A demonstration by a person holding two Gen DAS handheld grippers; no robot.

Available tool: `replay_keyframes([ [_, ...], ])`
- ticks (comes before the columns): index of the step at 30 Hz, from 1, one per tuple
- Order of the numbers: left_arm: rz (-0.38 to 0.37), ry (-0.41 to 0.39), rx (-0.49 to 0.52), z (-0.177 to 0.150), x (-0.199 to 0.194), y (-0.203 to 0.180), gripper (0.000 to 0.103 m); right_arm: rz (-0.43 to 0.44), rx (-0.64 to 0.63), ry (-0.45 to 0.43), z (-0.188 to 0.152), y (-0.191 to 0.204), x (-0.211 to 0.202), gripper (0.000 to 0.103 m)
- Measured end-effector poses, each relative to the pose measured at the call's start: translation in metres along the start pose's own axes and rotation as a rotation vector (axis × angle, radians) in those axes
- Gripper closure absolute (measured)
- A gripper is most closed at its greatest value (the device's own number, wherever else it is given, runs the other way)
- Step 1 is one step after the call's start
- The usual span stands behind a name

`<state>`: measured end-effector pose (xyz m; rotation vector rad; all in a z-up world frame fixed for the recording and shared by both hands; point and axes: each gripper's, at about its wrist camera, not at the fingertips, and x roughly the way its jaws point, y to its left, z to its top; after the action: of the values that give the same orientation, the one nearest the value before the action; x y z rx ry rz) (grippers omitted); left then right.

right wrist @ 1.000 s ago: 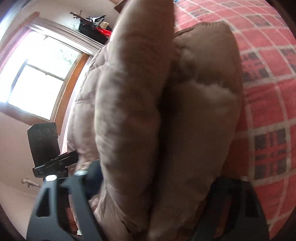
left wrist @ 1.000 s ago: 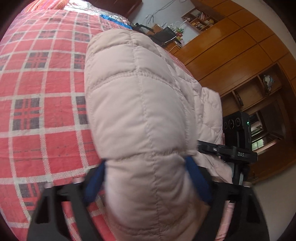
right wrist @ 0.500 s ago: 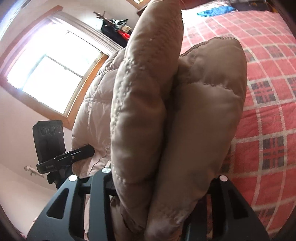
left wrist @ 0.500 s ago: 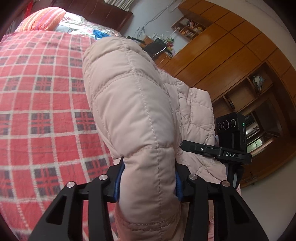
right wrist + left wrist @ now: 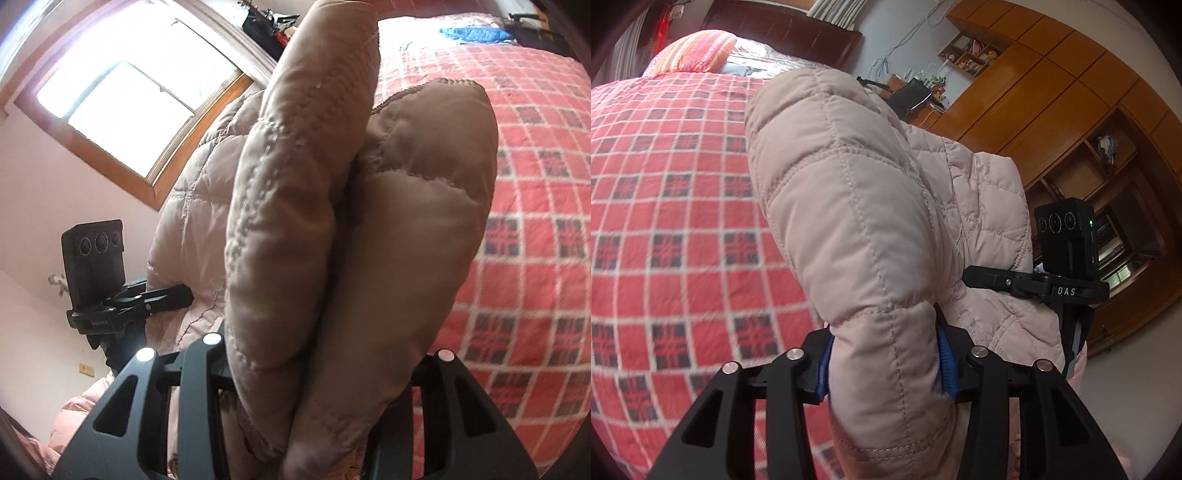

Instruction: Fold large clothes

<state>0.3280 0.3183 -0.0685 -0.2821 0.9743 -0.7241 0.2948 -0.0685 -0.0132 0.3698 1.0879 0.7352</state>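
Left gripper (image 5: 884, 363): blue-padded fingers (image 5: 946, 363) pressed onto one thick fold of pale pink quilted puffer jacket (image 5: 849, 206), padding bulging above and below the clamp. Right gripper (image 5: 314, 417): black fingers pinching two stacked puffy folds of same jacket (image 5: 354, 229), pads hidden under fabric. Location of garment: lifted clear of red plaid bedspread (image 5: 672, 206), slung between both grippers, remainder drooping toward near edge of bed. Change against a second earlier: left jaws, then spread wide around the bulge, now drawn in tight; more headboard (image 5: 783, 27), striped pillow (image 5: 694, 51) and wooden wardrobe (image 5: 1056, 103) visible past the jacket, suggesting a raise or backward tilt of both tools; right grip unchanged apart from sharper focus and more bedspread (image 5: 535, 206) in frame. Bearing on task, as judgement: grasp secured on both sides, carrying phase of a fold under way, garment probably one layer doubled over already on the right side. Next requirement, likely: carrying held edges across and lowering onto bedspread with layers aligned, then release. Risk: slick, springy down filling prone to creeping out of clamp or puffing the fold open once set down. Other fixtures: window (image 5: 122, 96) behind right tool; each wrist view showing opposite camera unit (image 5: 1065, 240).
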Motion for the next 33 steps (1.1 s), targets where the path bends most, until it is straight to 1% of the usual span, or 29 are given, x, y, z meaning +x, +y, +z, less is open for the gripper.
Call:
replay_keyframes([
  [1, 0.002, 0.000, -0.004, -0.004, -0.002, 0.002, 0.057, 0.007, 0.008, 0.005, -0.001, -0.002, 0.005, 0.065],
  [2, 0.005, 0.005, -0.008, -0.009, -0.002, 0.006, 0.057, 0.013, 0.017, 0.010, 0.009, -0.007, 0.011, 0.065],
  [3, 0.005, 0.009, -0.007, -0.014, -0.005, 0.012, 0.057, 0.022, 0.027, 0.018, 0.003, -0.011, 0.016, 0.065],
  [4, 0.005, 0.012, -0.011, -0.018, -0.005, 0.015, 0.056, 0.027, 0.035, 0.023, 0.010, -0.019, 0.018, 0.065],
  [8, 0.008, 0.048, -0.034, -0.032, 0.005, 0.036, 0.055, 0.036, 0.083, 0.061, 0.015, -0.041, 0.047, 0.065],
  [9, 0.013, 0.057, -0.033, -0.034, 0.009, 0.041, 0.055, 0.033, 0.091, 0.069, 0.030, -0.050, 0.064, 0.065],
  [12, 0.021, 0.061, -0.037, -0.040, 0.020, 0.053, 0.052, 0.051, 0.117, 0.078, 0.035, -0.071, 0.077, 0.063],
  [14, 0.015, 0.048, -0.026, -0.042, 0.024, 0.059, 0.046, 0.070, 0.131, 0.076, 0.044, -0.084, 0.082, 0.062],
  [15, 0.015, 0.045, -0.025, -0.043, 0.024, 0.061, 0.045, 0.071, 0.134, 0.077, 0.041, -0.085, 0.086, 0.061],
  [16, 0.020, 0.043, -0.018, -0.045, 0.026, 0.061, 0.043, 0.066, 0.139, 0.079, 0.042, -0.091, 0.087, 0.060],
  [17, 0.033, 0.039, -0.002, -0.047, 0.027, 0.059, 0.039, 0.061, 0.141, 0.082, 0.032, -0.099, 0.084, 0.060],
  [19, 0.067, 0.027, 0.024, -0.053, 0.030, 0.058, 0.033, 0.065, 0.148, 0.084, 0.018, -0.096, 0.084, 0.058],
  [20, 0.081, 0.022, 0.030, -0.055, 0.032, 0.058, 0.030, 0.071, 0.161, 0.084, 0.018, -0.104, 0.084, 0.057],
  [22, 0.092, 0.016, 0.028, -0.057, 0.032, 0.052, 0.027, 0.075, 0.168, 0.079, 0.014, -0.117, 0.080, 0.054],
  [25, 0.093, 0.013, 0.017, -0.055, 0.036, 0.057, 0.025, 0.086, 0.167, 0.069, 0.007, -0.129, 0.077, 0.051],
  [26, 0.093, 0.012, 0.013, -0.056, 0.037, 0.059, 0.024, 0.095, 0.172, 0.068, 0.005, -0.126, 0.076, 0.051],
  [28, 0.087, 0.010, -0.002, -0.055, 0.038, 0.061, 0.023, 0.115, 0.185, 0.065, 0.004, -0.137, 0.076, 0.049],
  [30, 0.087, 0.007, -0.011, -0.059, 0.034, 0.060, 0.023, 0.108, 0.171, 0.057, 0.006, -0.142, 0.072, 0.046],
  [31, 0.094, 0.008, -0.015, -0.059, 0.032, 0.058, 0.023, 0.090, 0.166, 0.050, 0.007, -0.143, 0.068, 0.041],
  [32, 0.102, 0.006, -0.020, -0.059, 0.029, 0.056, 0.023, 0.084, 0.162, 0.044, 0.001, -0.137, 0.069, 0.038],
  [33, 0.111, 0.004, -0.025, -0.062, 0.025, 0.057, 0.023, 0.052, 0.148, 0.031, 0.002, -0.136, 0.063, 0.034],
])
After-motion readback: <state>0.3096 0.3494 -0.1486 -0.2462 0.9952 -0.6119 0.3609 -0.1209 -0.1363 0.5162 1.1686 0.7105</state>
